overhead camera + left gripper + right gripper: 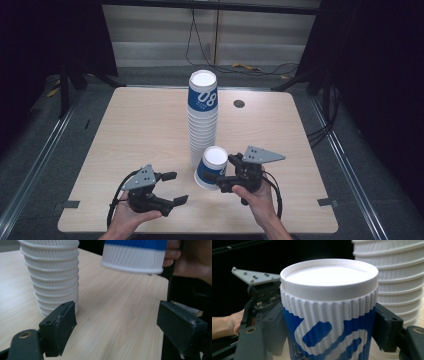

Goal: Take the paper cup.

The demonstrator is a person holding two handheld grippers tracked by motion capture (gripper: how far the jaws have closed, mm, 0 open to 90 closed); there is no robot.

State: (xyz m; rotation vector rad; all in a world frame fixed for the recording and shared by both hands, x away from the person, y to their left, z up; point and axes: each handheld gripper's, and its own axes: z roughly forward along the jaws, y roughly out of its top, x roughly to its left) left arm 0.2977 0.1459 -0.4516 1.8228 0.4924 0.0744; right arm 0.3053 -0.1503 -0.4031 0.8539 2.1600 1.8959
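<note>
The right gripper (216,170) is clamped on a blue-and-white ribbed paper cup (210,168), upside down, one jaw pressing each side of its wall. The cup tilts just above the light wooden table (140,130), near the middle of the near edge, right beside the foot of a tall stack of white ribbed paper cups (202,120) topped with a blue-banded one. The left gripper (172,187) rests nearer the near-left corner, its jaws wide apart with nothing between them, pointing toward the held cup.
</note>
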